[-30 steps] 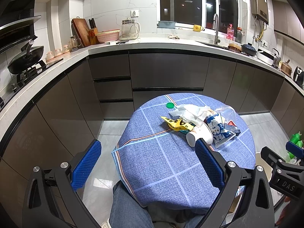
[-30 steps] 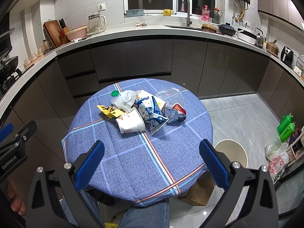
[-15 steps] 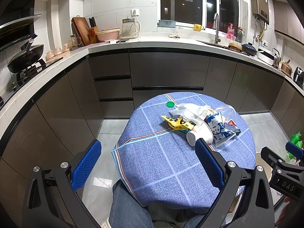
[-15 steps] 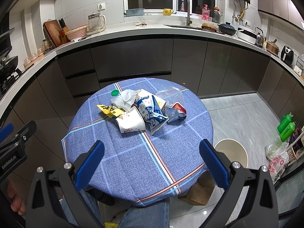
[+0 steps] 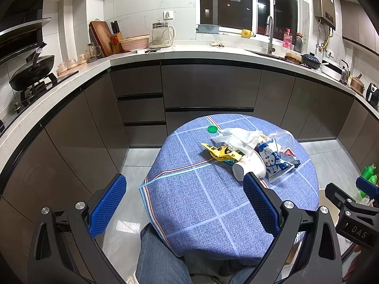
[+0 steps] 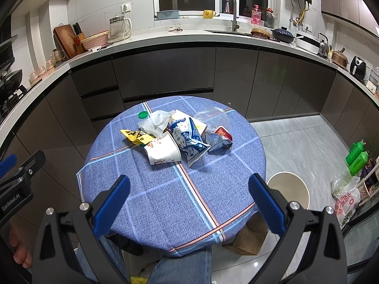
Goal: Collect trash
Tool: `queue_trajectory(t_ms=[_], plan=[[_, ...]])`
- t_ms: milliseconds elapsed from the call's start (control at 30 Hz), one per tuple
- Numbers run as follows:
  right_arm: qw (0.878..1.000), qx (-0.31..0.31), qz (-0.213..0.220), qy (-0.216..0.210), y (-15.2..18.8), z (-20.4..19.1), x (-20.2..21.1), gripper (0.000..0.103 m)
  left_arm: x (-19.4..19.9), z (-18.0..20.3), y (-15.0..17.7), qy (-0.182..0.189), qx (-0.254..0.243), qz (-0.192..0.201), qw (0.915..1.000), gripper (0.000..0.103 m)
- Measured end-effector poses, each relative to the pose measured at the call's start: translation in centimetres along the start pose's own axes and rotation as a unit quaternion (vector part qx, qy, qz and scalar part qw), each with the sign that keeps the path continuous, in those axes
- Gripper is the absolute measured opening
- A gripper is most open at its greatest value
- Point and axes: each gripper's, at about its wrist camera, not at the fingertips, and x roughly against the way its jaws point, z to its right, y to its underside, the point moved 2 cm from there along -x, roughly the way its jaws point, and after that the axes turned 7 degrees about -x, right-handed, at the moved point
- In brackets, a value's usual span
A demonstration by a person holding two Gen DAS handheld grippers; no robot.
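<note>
Round table (image 6: 165, 203) with blue checked cloth fills frame centre in both views. Trash sits in one loose heap, upper middle of the cloth, well ahead of both grippers.

Heap contents, right wrist view: paper cup (image 6: 163, 150) on its side at the near edge; yellow wrapper (image 6: 135, 136) to its left; crumpled tissue (image 6: 157, 122) behind; blue printed packet (image 6: 189, 139) leaning over the cup; clear bag (image 6: 212, 117) and a red-and-dark pouch (image 6: 220, 137) to the right. Green cap (image 6: 142, 115) lies apart, just behind the tissue.

Left gripper (image 5: 183, 190): jaws wide apart, holding nothing, low in frame. Right gripper (image 6: 189, 189): same, wide apart, empty. Bin (image 6: 287, 189) stands on the floor at lower right of the right view, just beside the table.

Handling, as judged: everything light, nothing fragile. Films and tissue are soft and will crumple, so pinch a raised fold. Cup is thin and crushable; take it across the rim or wall, gently. Cap is small, flat and hard, likely slippery; grip it edge-on.
</note>
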Motion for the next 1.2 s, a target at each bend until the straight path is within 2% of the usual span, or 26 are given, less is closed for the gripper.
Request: queue_trajectory(t_ms=[500,800,1200], plan=[[1.0,-0.001,-0.001,0.001,-0.3,-0.2,0.4,0.1,-0.5,0.5,0.6,0.002,0.0,-0.001,1.0,0.095],[1.0,-0.005,-0.002,0.001,0.4,0.3,-0.2,0.1,-0.9,1.2,0.0,0.012,0.001,-0.007,0.9999,0.095],[1.0,-0.021,-0.013,-0.008,-0.6,2.0,-1.7,0.1,-2.1,2.8,-1.0,0.014,-0.013,-0.014,0.9997,0.095]])
